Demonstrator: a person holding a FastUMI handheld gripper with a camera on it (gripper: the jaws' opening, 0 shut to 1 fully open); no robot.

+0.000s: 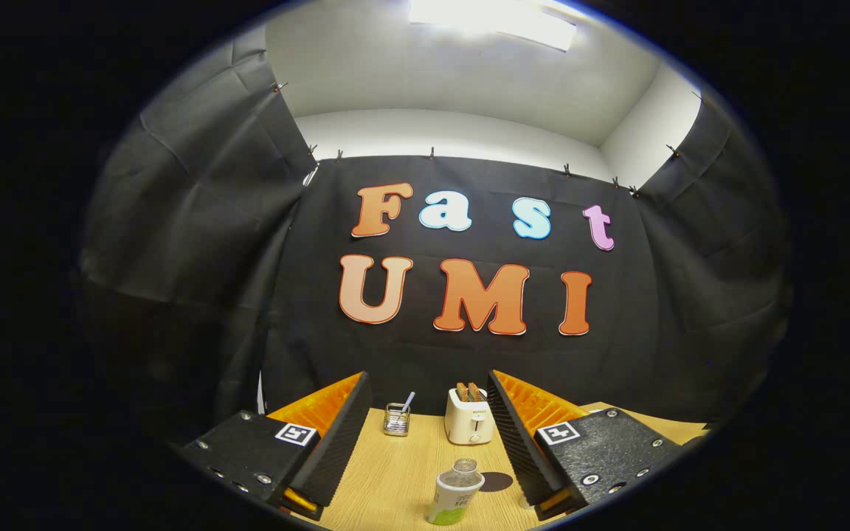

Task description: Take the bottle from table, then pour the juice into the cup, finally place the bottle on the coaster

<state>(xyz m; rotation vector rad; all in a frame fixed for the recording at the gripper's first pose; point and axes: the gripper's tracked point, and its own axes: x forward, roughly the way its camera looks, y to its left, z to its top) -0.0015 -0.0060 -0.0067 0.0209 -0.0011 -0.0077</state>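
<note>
Gripper (429, 398) held wide apart, fingers spread to either side and grasping nothing, raised over the wooden table (395, 479). Bottle (455, 492) standing upright on the table, down between the two fingers and nearer the right one, not touched by either. Long axis vertical, neck pointing up and leaning slightly toward the booth's back wall as seen from above. No cap visible on the clear neck; pale body with a green patch low on the label. Dark round coaster (496, 481) lying flat just beside the bottle on its right, partly hidden behind the right finger; bottle and coaster close together, whether touching cannot be told. Farther back on the table, beyond the fingertips, a white toaster (469, 422) with two slices of toast sticking up out of its slots, next to the right finger's inner face. To the toaster's left, a small wire holder (396, 420) with a utensil handle leaning out to the right. Both well apart from the bottle. Black cloth wall behind the table, bright ceiling light (495, 21) overhead.
</note>
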